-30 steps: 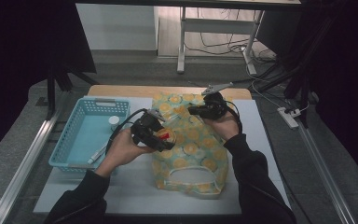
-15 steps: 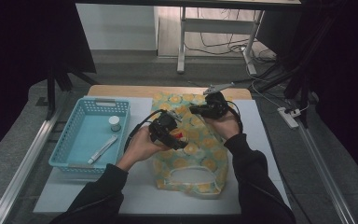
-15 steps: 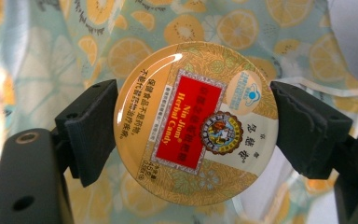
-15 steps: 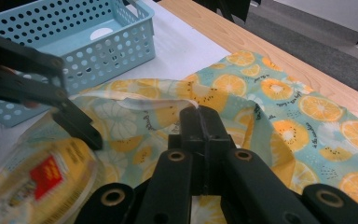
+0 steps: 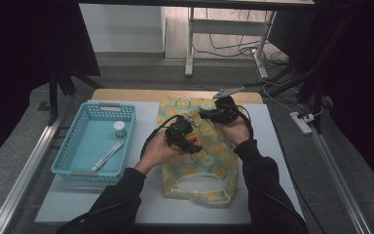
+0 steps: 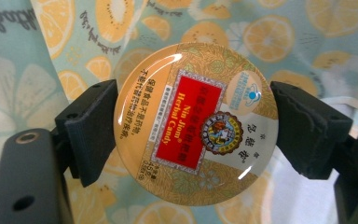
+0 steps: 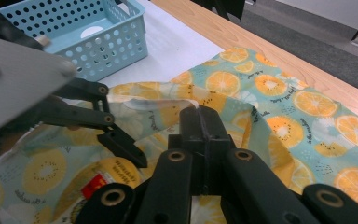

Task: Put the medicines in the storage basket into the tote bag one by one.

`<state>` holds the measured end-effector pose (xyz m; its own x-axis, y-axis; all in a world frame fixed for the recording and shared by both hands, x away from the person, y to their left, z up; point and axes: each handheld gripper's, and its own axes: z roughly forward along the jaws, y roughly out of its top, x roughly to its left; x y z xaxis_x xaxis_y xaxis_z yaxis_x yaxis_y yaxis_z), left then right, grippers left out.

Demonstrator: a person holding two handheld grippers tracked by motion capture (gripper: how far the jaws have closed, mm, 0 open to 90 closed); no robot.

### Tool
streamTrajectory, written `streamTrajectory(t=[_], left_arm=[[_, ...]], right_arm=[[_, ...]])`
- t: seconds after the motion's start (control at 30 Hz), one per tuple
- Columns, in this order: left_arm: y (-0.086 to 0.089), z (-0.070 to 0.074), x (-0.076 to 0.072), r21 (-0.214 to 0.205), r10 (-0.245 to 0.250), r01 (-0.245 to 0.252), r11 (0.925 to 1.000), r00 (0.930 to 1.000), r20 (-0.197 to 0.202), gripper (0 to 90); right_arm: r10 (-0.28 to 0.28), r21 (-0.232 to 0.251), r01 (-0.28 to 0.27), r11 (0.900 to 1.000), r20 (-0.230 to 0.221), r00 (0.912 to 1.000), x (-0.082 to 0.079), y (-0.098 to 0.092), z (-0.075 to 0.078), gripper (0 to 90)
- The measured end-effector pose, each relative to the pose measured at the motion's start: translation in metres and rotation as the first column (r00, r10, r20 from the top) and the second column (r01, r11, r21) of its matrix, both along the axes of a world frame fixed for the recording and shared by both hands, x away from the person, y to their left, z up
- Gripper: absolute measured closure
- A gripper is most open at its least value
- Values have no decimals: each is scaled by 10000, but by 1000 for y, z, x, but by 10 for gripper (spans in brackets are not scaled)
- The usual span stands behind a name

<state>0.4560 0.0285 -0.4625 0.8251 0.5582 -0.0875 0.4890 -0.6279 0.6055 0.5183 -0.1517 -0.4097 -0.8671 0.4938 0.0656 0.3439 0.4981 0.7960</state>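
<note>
A round gold tin of herbal candy [image 6: 196,123] with a red label sits between the pads [image 6: 95,126] of my left gripper [image 6: 193,130], which is shut on its rim. The tin hangs just above a fabric bag [image 5: 199,165] printed with orange slices, lying flat on the white mat. In the high view my left gripper [image 5: 187,141] is over the bag's upper middle. My right gripper [image 5: 202,115] is at the bag's far end, and in the right gripper view its jaws [image 7: 200,114] are shut on a fold of the bag's edge [image 7: 284,102], lifting it. The tin [image 7: 107,179] shows below that fold.
A light blue perforated basket [image 5: 63,161] stands left of the bag, holding a small white bottle [image 5: 120,128] and a white tube [image 5: 106,156]. The mat [image 5: 272,146] lies on a wooden table. Metal rails run along both sides, and a power strip [image 5: 302,122] lies on the floor at right.
My left hand has carried the tin rightward from beside the basket to over the bag and lowered it. The right gripper has held still on the bag's edge.
</note>
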Motion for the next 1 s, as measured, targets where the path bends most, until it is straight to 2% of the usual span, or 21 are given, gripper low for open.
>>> streamTrajectory(t=[0.27, 0.53, 0.8, 1.0], left_arm=[[-6, -15, 11, 209, 55, -56, 9998, 9999, 86, 202], [-9, -30, 21, 257, 165, -164, 9995, 9998, -63, 202], [-14, -43, 26, 626, 335, -335, 9975, 9994, 16, 201], [-16, -50, 29, 639, 433, -430, 9970, 9991, -32, 199]], right_arm=[[-129, -118, 128, 9998, -58, 9999, 6, 0, -7, 900], [-322, -109, 319, 9994, -268, 9991, 13, 1, -16, 900], [-401, -161, 395, 9991, -370, 9985, 18, 3, -24, 900], [-423, -160, 416, 9990, -441, 9981, 18, 4, -26, 900]])
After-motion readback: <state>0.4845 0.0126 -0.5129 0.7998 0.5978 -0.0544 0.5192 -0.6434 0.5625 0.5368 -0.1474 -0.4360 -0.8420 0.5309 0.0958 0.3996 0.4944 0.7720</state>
